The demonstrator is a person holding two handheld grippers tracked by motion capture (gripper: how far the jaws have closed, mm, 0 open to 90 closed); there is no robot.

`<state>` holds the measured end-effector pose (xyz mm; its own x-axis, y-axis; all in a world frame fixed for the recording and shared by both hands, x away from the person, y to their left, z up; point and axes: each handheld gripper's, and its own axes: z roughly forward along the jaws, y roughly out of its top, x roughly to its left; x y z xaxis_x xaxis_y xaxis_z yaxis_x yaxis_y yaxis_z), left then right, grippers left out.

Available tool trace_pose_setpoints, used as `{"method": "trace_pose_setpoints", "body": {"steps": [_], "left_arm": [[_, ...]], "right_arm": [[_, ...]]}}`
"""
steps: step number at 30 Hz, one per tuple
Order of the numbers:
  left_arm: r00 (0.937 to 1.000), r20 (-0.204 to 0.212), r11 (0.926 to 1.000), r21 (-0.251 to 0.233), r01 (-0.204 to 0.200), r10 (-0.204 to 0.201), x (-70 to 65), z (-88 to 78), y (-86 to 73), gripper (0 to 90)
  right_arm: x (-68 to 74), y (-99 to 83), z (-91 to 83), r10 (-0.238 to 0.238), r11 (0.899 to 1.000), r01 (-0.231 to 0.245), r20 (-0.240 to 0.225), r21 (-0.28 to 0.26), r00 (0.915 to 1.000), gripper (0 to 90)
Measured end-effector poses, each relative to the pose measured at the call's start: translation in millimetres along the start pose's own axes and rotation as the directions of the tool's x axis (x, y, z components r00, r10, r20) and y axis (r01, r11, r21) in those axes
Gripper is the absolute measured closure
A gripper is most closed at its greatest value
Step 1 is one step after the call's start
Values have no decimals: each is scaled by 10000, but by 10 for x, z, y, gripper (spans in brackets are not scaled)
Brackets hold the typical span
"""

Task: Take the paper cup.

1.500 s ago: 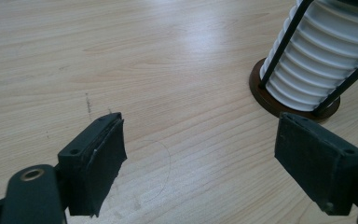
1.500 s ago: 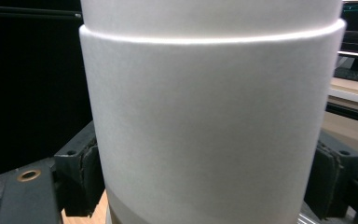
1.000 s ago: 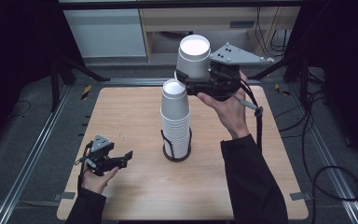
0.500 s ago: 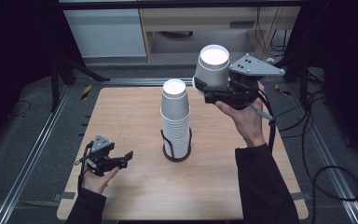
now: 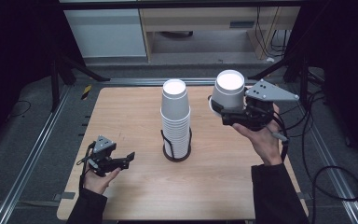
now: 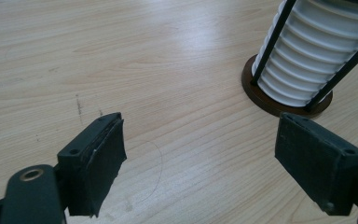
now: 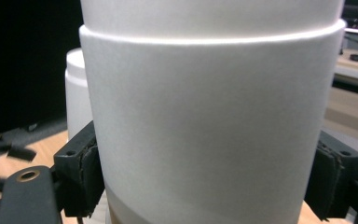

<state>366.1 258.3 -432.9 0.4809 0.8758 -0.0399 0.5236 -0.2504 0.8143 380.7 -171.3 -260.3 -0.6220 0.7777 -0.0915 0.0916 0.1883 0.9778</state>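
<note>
A tall stack of white paper cups point(image 5: 175, 114) stands upright in a black wire holder point(image 5: 176, 153) at the middle of the wooden table point(image 5: 130, 112). To its right, held above the table, my right gripper point(image 5: 223, 111) is shut on a single white cup point(image 5: 228, 89), mouth up. In the right gripper view that cup point(image 7: 209, 116) sits between both pads, with the stack point(image 7: 77, 93) behind it at the left. My left gripper point(image 5: 127, 159) rests low at the table's front left, open and holding nothing. In the left gripper view the stack point(image 6: 317, 56) and its holder's base point(image 6: 279, 100) stand beyond the open left gripper point(image 6: 200, 158).
Metal rails run along both sides of the table. Cables point(image 5: 321, 172) trail on the floor at the right. A cabinet and a low shelf stand beyond the far edge, with dark stands at either side.
My right gripper has carried the single cup rightward and lower, from beside the stack's top to well clear of it. The left gripper has stayed put.
</note>
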Motion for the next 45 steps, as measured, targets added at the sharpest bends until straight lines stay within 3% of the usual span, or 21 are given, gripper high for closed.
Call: {"method": "trace_pose_setpoints", "body": {"steps": [15, 23, 24, 29, 31, 32, 38, 45], "left_arm": [[9989, 276, 9992, 115, -379, 376, -79, 22, 10, 149], [9959, 633, 9978, 143, -654, 644, -146, 46, 16, 150], [9943, 722, 9967, 163, -801, 787, -170, 46, 22, 150], [9866, 1089, 9919, 221, -1247, 1216, -244, 57, 35, 151], [9853, 1147, 9912, 243, -1302, 1266, -262, 59, 37, 151], [9808, 1312, 9885, 272, -1488, 1440, -290, 65, 41, 152], [9703, 1625, 9823, 262, -1856, 1790, -360, 72, 49, 151], [9572, 1972, 9759, 102, -2182, 2120, -434, 54, 70, 151]], "right_arm": [[27, -542, -140, -163, 9960, 236, -842, 856, 9963, 159], [42, -862, -198, -218, 9921, 431, -1769, 1176, 9840, 158], [47, -936, -205, -238, 9907, 520, -2159, 1257, 9761, 157], [89, -1106, -186, -382, 9840, 898, -3096, 1540, 9501, 156], [107, -1161, -168, -461, 9814, 1063, -3406, 1601, 9391, 156], [115, -1185, -159, -475, 9798, 1128, -3556, 1651, 9334, 157], [171, -1265, -74, -639, 9677, 1618, -4329, 1931, 8992, 156], [216, -1397, 74, -567, 9454, 2012, -4787, 2563, 8761, 156]]}}
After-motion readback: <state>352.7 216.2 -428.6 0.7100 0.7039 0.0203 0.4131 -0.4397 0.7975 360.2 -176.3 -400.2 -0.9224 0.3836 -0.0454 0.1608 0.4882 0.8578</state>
